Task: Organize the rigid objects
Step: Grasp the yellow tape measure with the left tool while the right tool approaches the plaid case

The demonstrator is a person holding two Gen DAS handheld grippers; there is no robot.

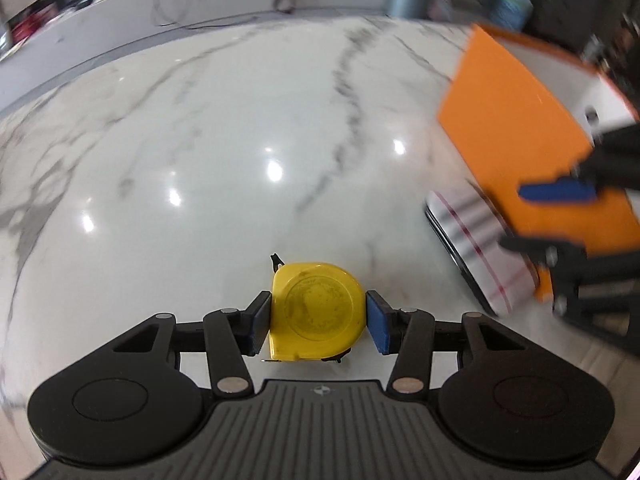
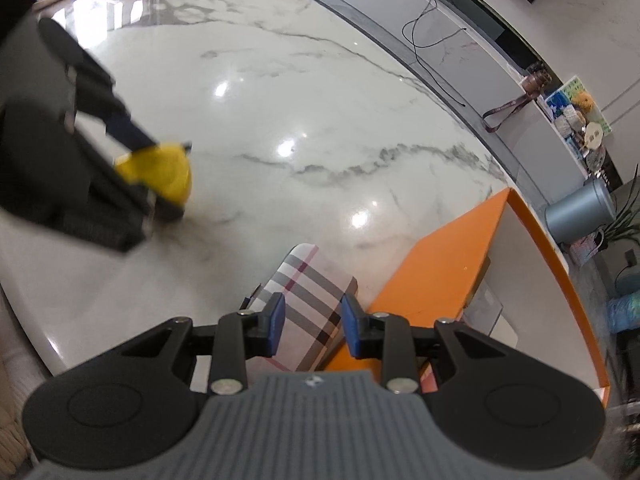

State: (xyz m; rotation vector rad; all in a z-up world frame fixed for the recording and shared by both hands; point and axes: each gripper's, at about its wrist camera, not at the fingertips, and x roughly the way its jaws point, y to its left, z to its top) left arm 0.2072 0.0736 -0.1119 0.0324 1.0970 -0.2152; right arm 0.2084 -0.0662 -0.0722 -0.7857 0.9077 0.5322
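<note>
Tape measure (image 1: 318, 312), yellow and lying flat face up over the marble table (image 1: 200, 140), was gripped across its width by the left gripper (image 1: 318, 322), its tab end turned away from the camera. The left gripper was angled steeply downward. The right gripper (image 2: 313, 326), half parted, was poised over a plaid case (image 2: 308, 292) beside the orange box (image 2: 448, 256); contact could not be told.
</note>
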